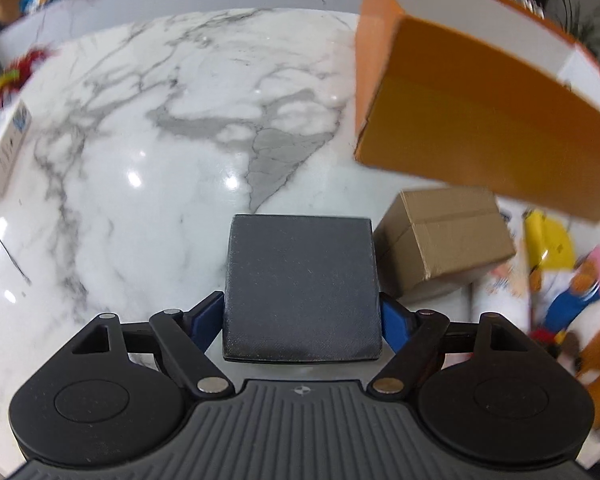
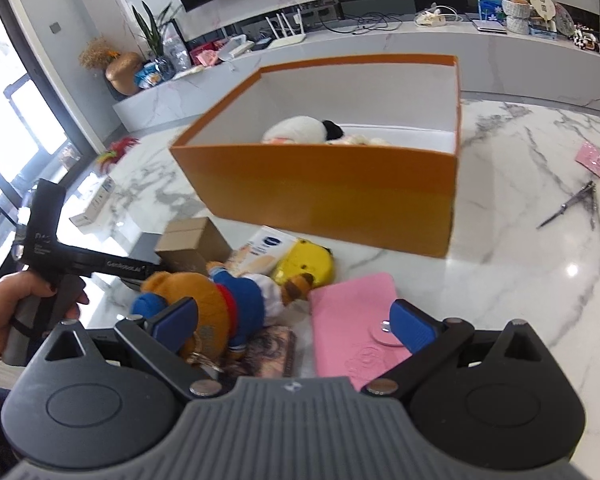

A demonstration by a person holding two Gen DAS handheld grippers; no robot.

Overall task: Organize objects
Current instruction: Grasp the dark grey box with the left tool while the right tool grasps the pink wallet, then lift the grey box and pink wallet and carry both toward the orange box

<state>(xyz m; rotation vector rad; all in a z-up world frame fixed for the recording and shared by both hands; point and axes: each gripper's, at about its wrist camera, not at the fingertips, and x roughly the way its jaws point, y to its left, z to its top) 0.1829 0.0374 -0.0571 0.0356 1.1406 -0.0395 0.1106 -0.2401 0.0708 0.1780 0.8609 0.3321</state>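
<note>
My left gripper point(image 1: 302, 312) is shut on a dark grey square box point(image 1: 302, 288), held above the marble table point(image 1: 140, 140). The orange storage box point(image 1: 480, 112) stands to its upper right; in the right wrist view this orange box point(image 2: 340, 192) is open, with a white and black plush point(image 2: 304, 130) inside. My right gripper point(image 2: 296, 320) is open and empty, hovering over a plush bear in a blue jacket point(image 2: 220, 300) and a pink wallet point(image 2: 360, 320). The left gripper point(image 2: 80, 264) shows at the left of that view, in a hand.
A brown cardboard box point(image 1: 444, 236) point(image 2: 194, 246), a yellow toy point(image 2: 306, 266) and a white packet point(image 2: 260, 250) lie in front of the orange box. A white carton point(image 1: 4, 148) and feathers point(image 1: 20, 72) lie left. Scissors point(image 2: 572, 204) and a pink card point(image 2: 598, 164) lie right.
</note>
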